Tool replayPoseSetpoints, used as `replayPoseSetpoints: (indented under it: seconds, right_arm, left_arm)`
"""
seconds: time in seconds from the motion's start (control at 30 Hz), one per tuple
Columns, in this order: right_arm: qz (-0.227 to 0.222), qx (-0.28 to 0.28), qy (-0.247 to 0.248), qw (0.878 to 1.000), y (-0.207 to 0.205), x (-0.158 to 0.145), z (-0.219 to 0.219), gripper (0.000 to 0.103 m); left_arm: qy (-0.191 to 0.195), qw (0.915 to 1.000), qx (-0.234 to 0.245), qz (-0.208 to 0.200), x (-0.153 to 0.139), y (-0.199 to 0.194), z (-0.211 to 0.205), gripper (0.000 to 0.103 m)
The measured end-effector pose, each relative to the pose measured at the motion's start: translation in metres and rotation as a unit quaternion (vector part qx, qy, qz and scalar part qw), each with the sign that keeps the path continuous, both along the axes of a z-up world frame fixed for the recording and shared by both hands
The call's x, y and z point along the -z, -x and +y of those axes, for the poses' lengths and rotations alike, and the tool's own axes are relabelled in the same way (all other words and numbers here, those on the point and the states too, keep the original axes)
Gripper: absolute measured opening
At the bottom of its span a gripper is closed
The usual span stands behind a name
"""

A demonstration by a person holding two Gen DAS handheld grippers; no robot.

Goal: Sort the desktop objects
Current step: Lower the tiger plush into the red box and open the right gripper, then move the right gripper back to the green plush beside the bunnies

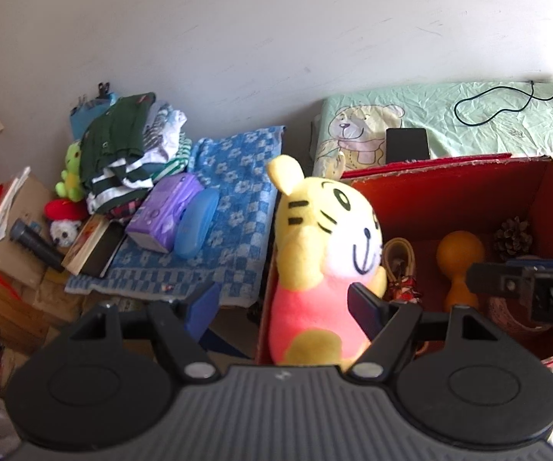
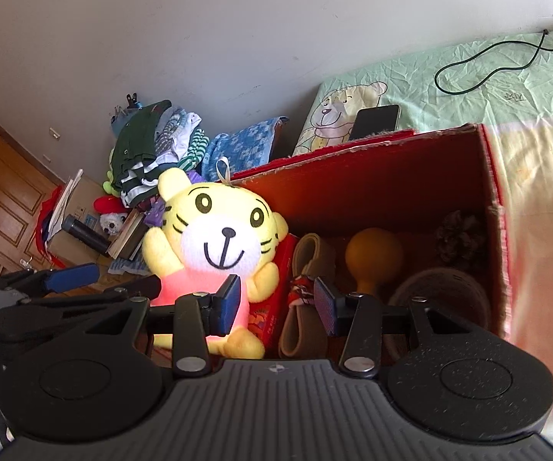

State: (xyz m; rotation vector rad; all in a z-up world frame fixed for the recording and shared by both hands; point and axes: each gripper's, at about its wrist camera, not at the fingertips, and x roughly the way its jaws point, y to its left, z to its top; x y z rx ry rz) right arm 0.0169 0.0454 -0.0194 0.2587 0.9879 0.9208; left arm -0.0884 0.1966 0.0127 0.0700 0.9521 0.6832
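A yellow tiger plush (image 1: 314, 261) (image 2: 215, 230) in a pink shirt stands upright at the left end of the red cardboard box (image 1: 430, 163) (image 2: 353, 146). My left gripper (image 1: 284, 313) is open around it; the left pad stands clear of it and the right pad sits close to its side. My right gripper (image 2: 278, 305) is open over the box, with nothing gripped and its left pad in front of the plush. Inside the box lie an orange gourd-shaped toy (image 1: 459, 257) (image 2: 372, 253), a pine cone (image 1: 512, 234) and a beige strap (image 2: 307, 261).
The box rests on a bed with a green bear sheet (image 1: 487, 115), beside a black phone (image 1: 407, 144) (image 2: 376, 119) and a dark cable (image 2: 487, 65). To the left are a blue checked towel (image 1: 238, 192), a purple pack (image 1: 165, 211), a blue case (image 1: 195, 226) and piled clothes (image 1: 130, 146).
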Motion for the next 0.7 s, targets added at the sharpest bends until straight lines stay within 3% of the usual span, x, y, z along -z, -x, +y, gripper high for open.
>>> replayPoseSetpoints:
  seconds: [0.3,0.7]
  right_arm:
    - [-0.013,-0.007,0.007,1.0,0.003,-0.009,-0.054,0.047]
    - [-0.025,0.02,0.02,0.999,-0.009,-0.013,-0.128,0.047]
  left_arm:
    - [0.001,0.9999,-0.005,-0.01,-0.007,-0.006,-0.06,0.083]
    - [0.03,0.9988,0.036,-0.016,-0.001,-0.035,-0.142,0.086]
